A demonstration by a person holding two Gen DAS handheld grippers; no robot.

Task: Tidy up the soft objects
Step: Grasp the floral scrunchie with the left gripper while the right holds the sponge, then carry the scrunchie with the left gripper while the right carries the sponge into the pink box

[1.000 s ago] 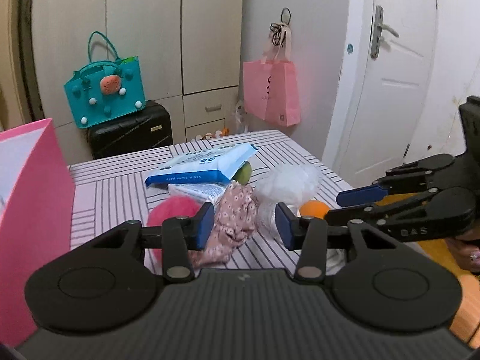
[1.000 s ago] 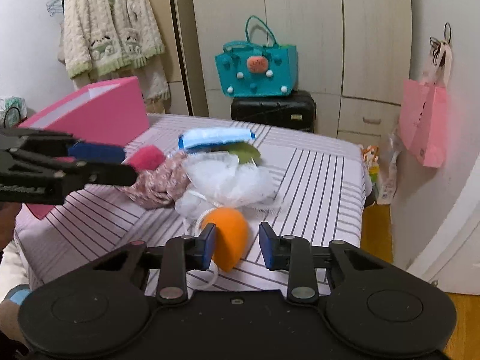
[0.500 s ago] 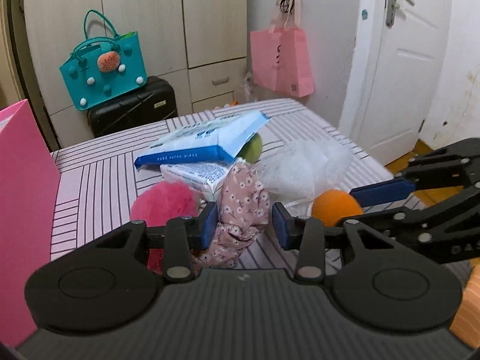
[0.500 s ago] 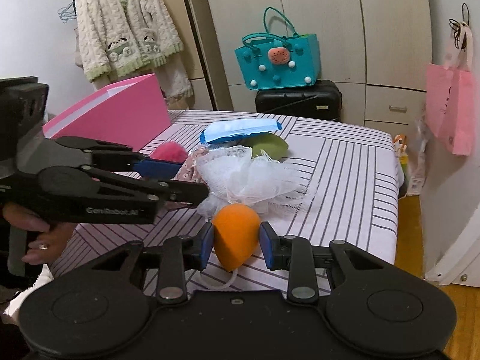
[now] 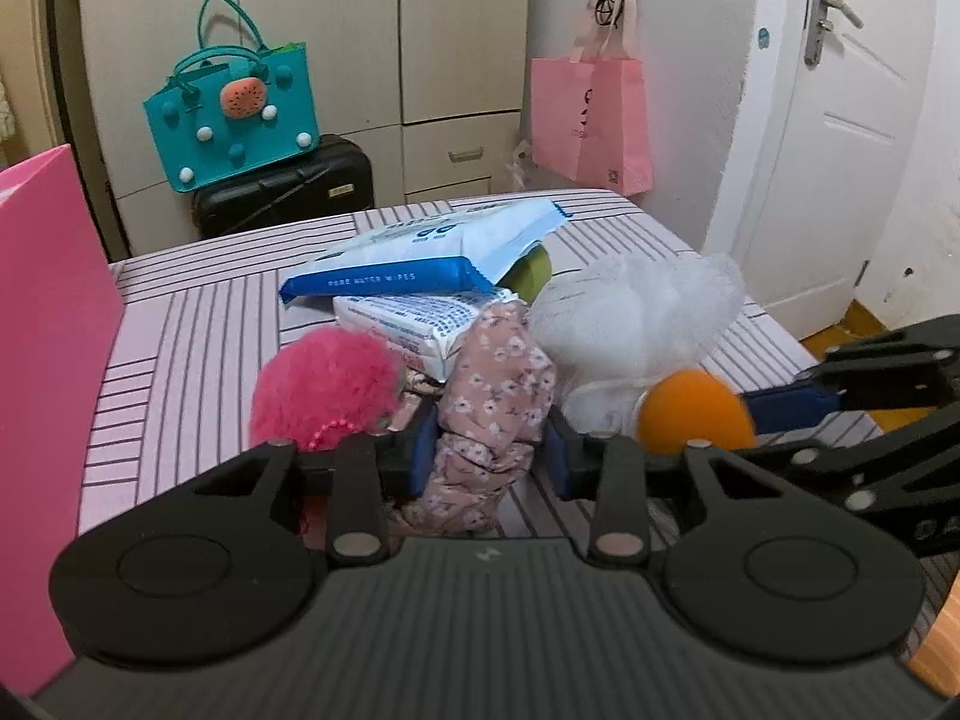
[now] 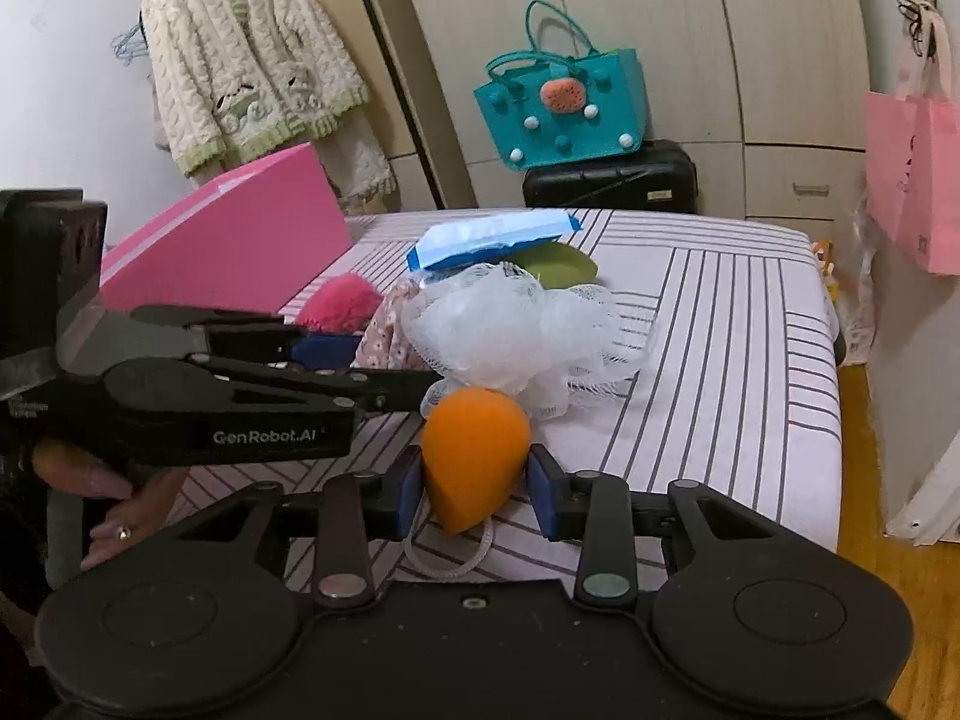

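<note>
The left gripper (image 5: 489, 450) jaws are closing on crumpled floral cloth (image 5: 492, 396); the right gripper (image 6: 474, 489) jaws, opening, flank a smooth egg-shaped orange sponge (image 6: 474, 459).

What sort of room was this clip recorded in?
Most likely a home bedroom. A striped bed surface holds the clutter, built-in wardrobe doors line the back wall, a knitted cardigan hangs at the left, and a black suitcase stands by the wardrobe.
</note>
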